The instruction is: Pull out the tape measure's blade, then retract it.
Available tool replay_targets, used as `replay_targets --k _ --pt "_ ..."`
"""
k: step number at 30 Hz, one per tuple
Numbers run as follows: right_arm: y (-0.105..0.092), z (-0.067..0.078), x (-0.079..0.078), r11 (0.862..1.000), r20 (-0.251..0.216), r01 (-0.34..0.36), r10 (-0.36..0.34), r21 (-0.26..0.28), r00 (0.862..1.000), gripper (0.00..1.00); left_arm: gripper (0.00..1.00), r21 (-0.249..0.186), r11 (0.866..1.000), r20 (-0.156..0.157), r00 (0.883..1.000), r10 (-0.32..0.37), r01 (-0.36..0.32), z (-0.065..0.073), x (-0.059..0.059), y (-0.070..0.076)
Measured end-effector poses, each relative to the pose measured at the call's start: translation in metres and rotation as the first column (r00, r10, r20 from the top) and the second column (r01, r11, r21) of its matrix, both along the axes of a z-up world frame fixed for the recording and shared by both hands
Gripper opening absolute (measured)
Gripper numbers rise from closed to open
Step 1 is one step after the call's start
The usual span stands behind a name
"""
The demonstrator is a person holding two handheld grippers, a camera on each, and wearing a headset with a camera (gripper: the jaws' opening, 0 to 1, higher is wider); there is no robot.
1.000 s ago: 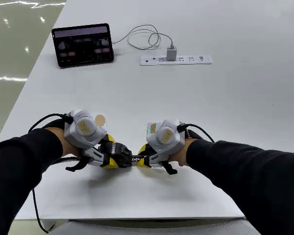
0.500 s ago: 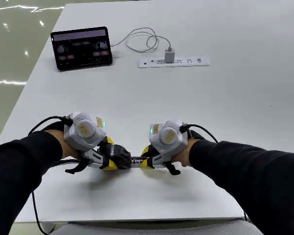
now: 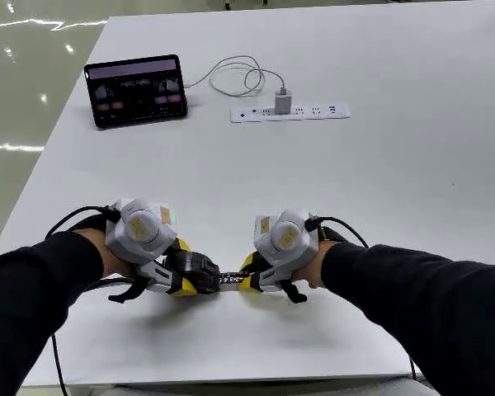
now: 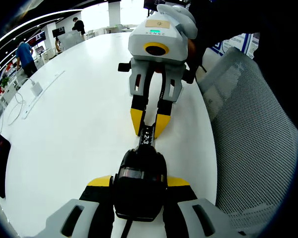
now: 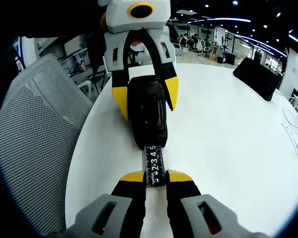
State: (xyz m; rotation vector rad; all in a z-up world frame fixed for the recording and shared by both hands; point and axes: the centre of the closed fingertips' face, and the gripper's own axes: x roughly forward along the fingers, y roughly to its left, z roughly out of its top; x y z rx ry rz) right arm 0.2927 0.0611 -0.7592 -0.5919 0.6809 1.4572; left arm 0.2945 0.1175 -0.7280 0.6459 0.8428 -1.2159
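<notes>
Tape measure [image 4: 140, 193] is squeezed in the jaws of the left gripper [image 4: 140, 180]. Just ahead, the right gripper [image 5: 156, 177] pinches the end of the short blade [image 5: 153, 159].

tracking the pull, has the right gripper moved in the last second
Yes, slightly: the right gripper has shifted rightward against the power strip, exposing more blade.

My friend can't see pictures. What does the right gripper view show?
The right gripper pinches the end of a numbered blade between its yellow-tipped fingers. The blade leads to a black tape measure, gripped by the left gripper, on a white table. A mesh chair stands beside it.
</notes>
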Motion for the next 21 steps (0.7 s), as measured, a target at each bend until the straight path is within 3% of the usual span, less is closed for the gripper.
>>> replay_targets --k 21 --pt "-0.0104 -0.0003 0.0004 1.000 0.010 0.009 -0.009 -0.001 1.000 0.11 0.34 -0.010 1.000 -0.001 1.000 0.012 -0.012 -0.0004 0.0006 -0.0002"
